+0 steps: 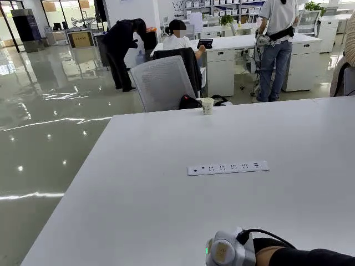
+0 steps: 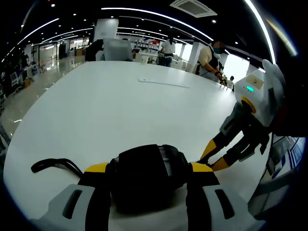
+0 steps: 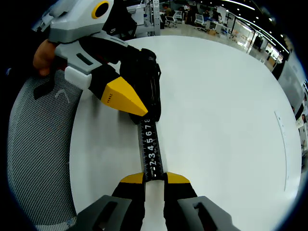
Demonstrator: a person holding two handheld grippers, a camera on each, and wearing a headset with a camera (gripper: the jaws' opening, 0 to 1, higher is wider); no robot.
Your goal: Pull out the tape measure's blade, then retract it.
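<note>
Right gripper view: blade [image 3: 151, 147] in gripper [image 3: 155, 178]

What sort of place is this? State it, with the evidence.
Likely an open-plan office: white desks with drawer units, a mesh office chair, a glossy floor, people at the desks.

1. This is an open-plan office: long white desks stand in rows, the near desk [image 1: 166, 210] bare-topped and the far desk [image 1: 244, 41] fitted with drawer units.
2. A grey mesh chair [image 1: 162, 83] stands at the near desk, and a power strip [image 1: 228, 167] lies on its top.
3. A seated person [image 1: 176, 43] faces a small screen [image 1: 205, 43], while a standing person [image 1: 275, 44] is beside the far desk.
4. The floor [image 1: 50, 122] is glossy, shelves [image 1: 233, 4] line the back wall, and strip lights [image 2: 159, 14] run overhead.
</note>
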